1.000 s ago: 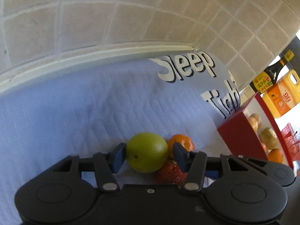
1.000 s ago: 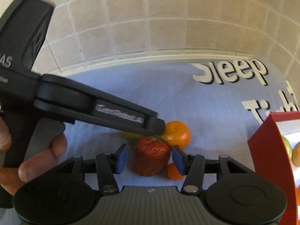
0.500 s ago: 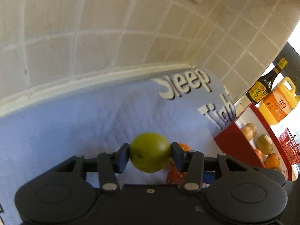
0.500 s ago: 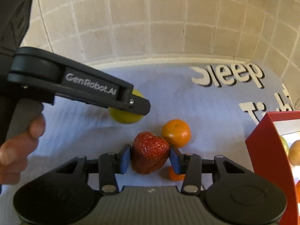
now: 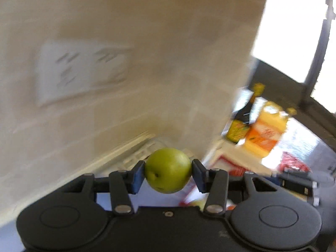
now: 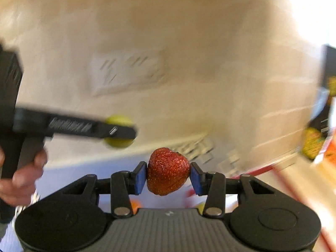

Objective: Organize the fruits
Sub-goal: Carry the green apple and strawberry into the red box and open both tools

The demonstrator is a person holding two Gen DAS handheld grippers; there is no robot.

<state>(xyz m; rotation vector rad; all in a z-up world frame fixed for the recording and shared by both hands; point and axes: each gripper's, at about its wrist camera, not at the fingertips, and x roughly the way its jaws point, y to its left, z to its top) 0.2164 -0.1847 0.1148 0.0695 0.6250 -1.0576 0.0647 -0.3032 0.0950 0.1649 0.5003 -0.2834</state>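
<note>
My left gripper [image 5: 168, 173] is shut on a green apple [image 5: 168, 170] and holds it in the air in front of the tiled wall. My right gripper [image 6: 167, 173] is shut on a red strawberry [image 6: 167, 171], also lifted. In the right wrist view the left gripper [image 6: 120, 131] with the green apple [image 6: 118, 120] shows at the left, higher than the strawberry. A bit of an orange [image 6: 135, 205] shows low behind the right fingers. Both views are motion-blurred.
A red box [image 5: 235, 168] lies low right in the left wrist view, with a dark sauce bottle [image 5: 243, 121] and an orange oil jug [image 5: 266, 130] behind it. A wall socket plate [image 6: 128, 71] is on the tiled wall. The pale blue cloth [image 6: 84, 172] lies below.
Both grippers have risen off the cloth with their fruits and swung toward the right. The views now face the wall and the red box area.
</note>
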